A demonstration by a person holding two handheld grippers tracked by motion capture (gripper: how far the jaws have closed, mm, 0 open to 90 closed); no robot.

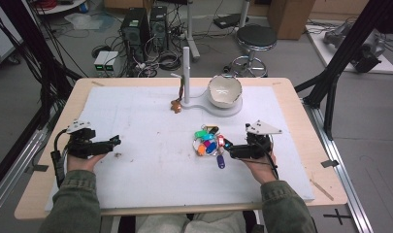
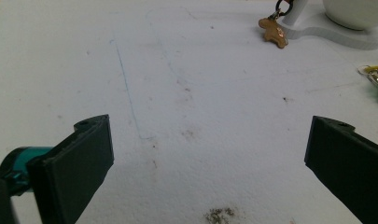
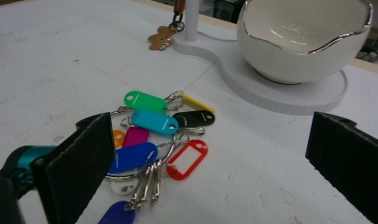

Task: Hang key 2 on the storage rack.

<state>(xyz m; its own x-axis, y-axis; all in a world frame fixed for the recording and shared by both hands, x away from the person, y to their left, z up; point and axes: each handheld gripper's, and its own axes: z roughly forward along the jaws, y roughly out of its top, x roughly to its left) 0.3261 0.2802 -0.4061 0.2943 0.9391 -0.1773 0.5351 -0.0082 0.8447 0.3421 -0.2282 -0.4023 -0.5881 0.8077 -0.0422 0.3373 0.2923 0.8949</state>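
Observation:
A bunch of coloured plastic key tags on metal rings lies right of centre on the white mat. In the right gripper view I make out green, teal, black, blue and red tags. My right gripper is open just right of the pile, and its left jaw stands over the pile's edge. At the mat's left side my left gripper is open over bare mat with nothing between its jaws.
At the back centre stands a white stand with an upright post and a white bowl. A small brown gingerbread charm hangs by the post. Computers, cables and a stool lie beyond the table.

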